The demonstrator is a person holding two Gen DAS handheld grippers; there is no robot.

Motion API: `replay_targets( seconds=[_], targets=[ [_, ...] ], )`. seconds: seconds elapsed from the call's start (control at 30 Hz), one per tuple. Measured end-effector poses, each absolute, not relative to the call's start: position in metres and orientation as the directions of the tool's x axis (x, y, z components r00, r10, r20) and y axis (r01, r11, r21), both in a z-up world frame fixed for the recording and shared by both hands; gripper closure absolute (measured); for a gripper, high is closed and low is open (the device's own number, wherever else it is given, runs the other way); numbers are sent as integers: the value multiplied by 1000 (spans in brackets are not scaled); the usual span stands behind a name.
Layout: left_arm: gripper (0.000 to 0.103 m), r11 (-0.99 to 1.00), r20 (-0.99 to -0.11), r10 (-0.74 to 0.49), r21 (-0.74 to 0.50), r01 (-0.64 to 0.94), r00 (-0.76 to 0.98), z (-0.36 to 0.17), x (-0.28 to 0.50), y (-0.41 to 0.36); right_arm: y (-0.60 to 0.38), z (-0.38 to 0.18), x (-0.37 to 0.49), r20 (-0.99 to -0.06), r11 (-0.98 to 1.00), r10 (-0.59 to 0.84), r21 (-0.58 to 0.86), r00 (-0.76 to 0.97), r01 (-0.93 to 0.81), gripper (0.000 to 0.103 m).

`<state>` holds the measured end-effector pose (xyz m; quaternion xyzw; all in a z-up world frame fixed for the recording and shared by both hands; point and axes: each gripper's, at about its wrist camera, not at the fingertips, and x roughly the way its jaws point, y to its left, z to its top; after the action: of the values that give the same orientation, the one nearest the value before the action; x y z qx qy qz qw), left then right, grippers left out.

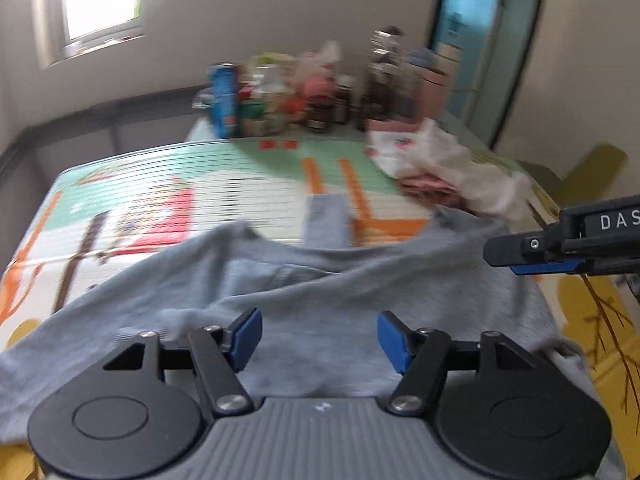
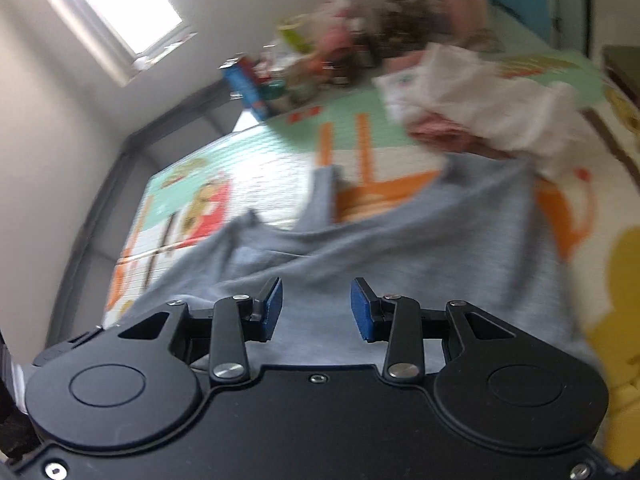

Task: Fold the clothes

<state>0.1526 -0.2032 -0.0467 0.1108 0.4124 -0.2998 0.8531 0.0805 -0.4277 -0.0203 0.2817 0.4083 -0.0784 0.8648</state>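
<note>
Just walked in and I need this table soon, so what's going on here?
A person with a gripper in each hand is folding laundry. A grey shirt lies rumpled on the patterned play mat, not yet folded. The left gripper and right gripper are both open above its near part, gripping nothing. A heap of white and pink clothes waits beyond it, with bottles and jars at the far end.

Two fisheye views, each looking forward over its own gripper's black fingers with blue pads. The left wrist camera sits level and close above a rumpled grey cotton garment [image 1: 320, 280], facing a colourful cartoon-printed mat [image 1: 200, 184] and a distant window. The right wrist camera is tilted, equally close. Both share the garment [image 2: 400, 248], mat [image 2: 260, 168] and cluttered far end.
</note>
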Motion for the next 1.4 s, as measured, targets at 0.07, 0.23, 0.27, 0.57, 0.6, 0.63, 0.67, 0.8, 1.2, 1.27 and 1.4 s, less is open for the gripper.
replay_targets(
  seconds=[0.07, 0.23, 0.27, 0.57, 0.6, 0.63, 0.67, 0.8, 1.2, 1.27, 1.4],
  targets=[
    [32, 761, -775, -440, -52, 647, 455, -53, 144, -221, -445, -29, 63, -764, 814, 74, 417, 641, 404, 67],
    [27, 683, -789, -467, -34, 730, 400, -74, 120, -254, -475, -50, 24, -796, 771, 53, 416, 603, 482, 67],
    [27, 670, -791, -470, -30, 742, 392, -78, 116, -259, -479, -55, 17, -802, 763, 51, 416, 595, 495, 67],
    [26, 599, -810, -448, 43, 799, 379, -112, 96, -293, -500, -94, -12, -834, 689, 47, 425, 550, 586, 67],
    [26, 595, -812, -443, 50, 802, 379, -116, 96, -296, -502, -98, -14, -837, 681, 48, 427, 546, 595, 67],
    [26, 591, -816, -439, 53, 805, 376, -119, 96, -298, -504, -101, -15, -839, 672, 48, 429, 542, 604, 67],
    [26, 587, -820, -435, 56, 808, 372, -122, 96, -300, -507, -105, -17, -841, 664, 48, 430, 539, 612, 67],
    [24, 573, -831, -422, 66, 817, 363, -134, 95, -304, -516, -123, -14, -849, 623, 61, 443, 525, 645, 67],
    [21, 547, -851, -376, 116, 829, 367, -155, 102, -317, -539, -157, -1, -833, 499, 107, 517, 542, 696, 67],
    [22, 546, -854, -371, 117, 829, 365, -158, 103, -318, -542, -161, 2, -828, 479, 110, 529, 549, 701, 67],
    [43, 553, -847, -400, 81, 829, 349, -159, 107, -315, -546, -167, 5, -818, 443, 107, 548, 565, 709, 78]
  ],
)
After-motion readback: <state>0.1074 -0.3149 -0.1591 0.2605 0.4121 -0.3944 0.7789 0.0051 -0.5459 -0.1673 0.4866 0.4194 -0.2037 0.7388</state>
